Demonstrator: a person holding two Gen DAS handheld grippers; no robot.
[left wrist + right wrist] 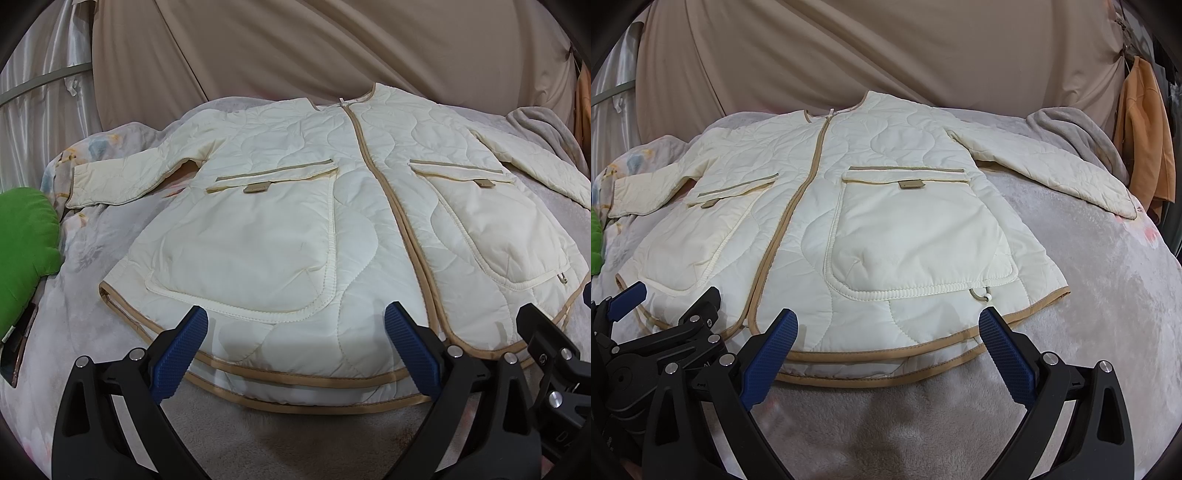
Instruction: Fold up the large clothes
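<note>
A cream quilted jacket (332, 206) with tan trim lay spread flat, front up and zipped, on a bed covered by a pale grey plush blanket (1108, 295), both sleeves stretched out to the sides. Behind the bed hung a beige draped cloth (314, 48), with shiny white curtains (48, 103) at the left edge. A green cushion (26, 236) rested on the blanket's left side, and an orange garment (1145, 136) hung at the far right. The left gripper (295, 347) and the right gripper (888, 347) hovered side by side at the jacket's hem, each with its blue-padded jaws spread wide and holding nothing.
</note>
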